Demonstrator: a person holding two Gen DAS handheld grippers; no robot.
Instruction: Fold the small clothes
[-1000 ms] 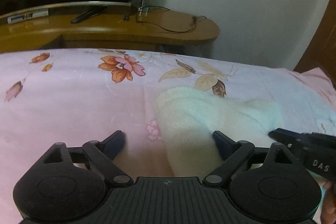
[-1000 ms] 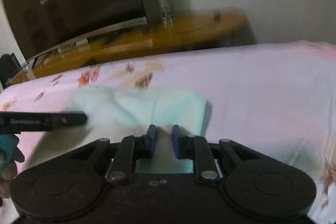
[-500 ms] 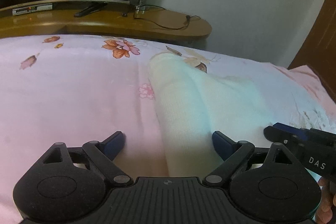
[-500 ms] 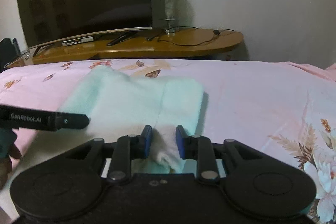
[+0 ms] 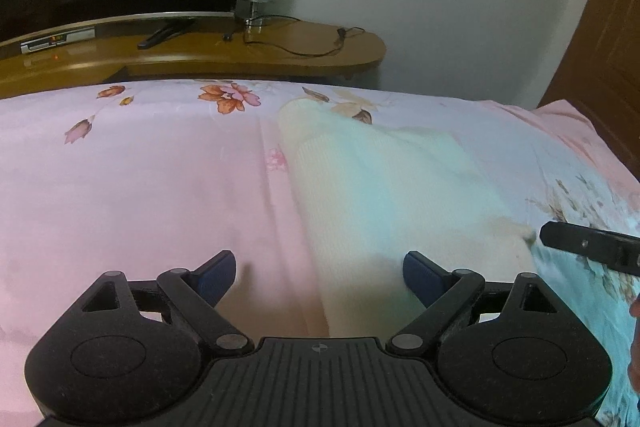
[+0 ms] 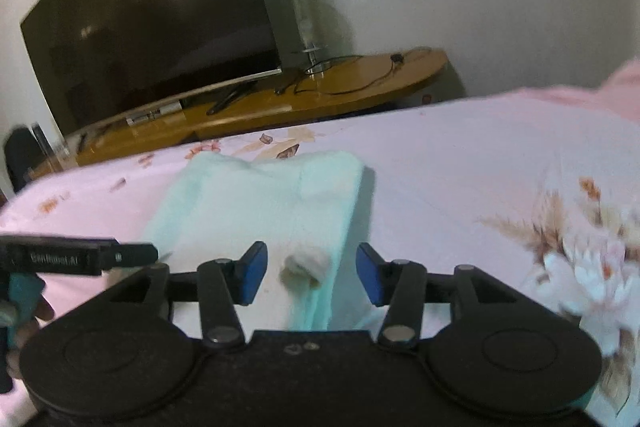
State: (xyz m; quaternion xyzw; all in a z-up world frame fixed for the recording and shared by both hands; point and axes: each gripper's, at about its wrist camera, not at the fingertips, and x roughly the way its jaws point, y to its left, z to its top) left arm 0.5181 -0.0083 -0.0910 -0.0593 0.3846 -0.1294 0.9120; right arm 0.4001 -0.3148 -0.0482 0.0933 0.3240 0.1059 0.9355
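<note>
Bed sheet (image 5: 140, 195): the pink flowered sheet covers the whole work surface and looks smooth. It is thin and loose, so a finger that comes down too low could catch the sheet together with the cloth and pull both.

Garment (image 5: 384, 195): a small pale mint knitted piece lies flat on the sheet, in a long band running away from both cameras. Its near end lies between the two grippers. The knit looks soft and thick, so I judge that a fold may spring open again if nothing presses it.

Near corner (image 6: 304, 265): a small bunched lump of the cloth stands up just in front of the right gripper. If it stays crumpled, the next fold could have a bump and an uneven edge.

Left gripper (image 5: 318, 273): the fingers stand wide apart and hold nothing. The garment's left edge runs between them. One finger is over bare sheet, so closing here may take sheet too.

Right gripper (image 6: 312, 275): the jaws are opening. The bunched corner sits between them, but the pads do not press on it. The loose end could drop askew.

Both tools: the tip of each one shows at the edge of the other's view, so they are near, and they may hit one another over the cloth.
</note>
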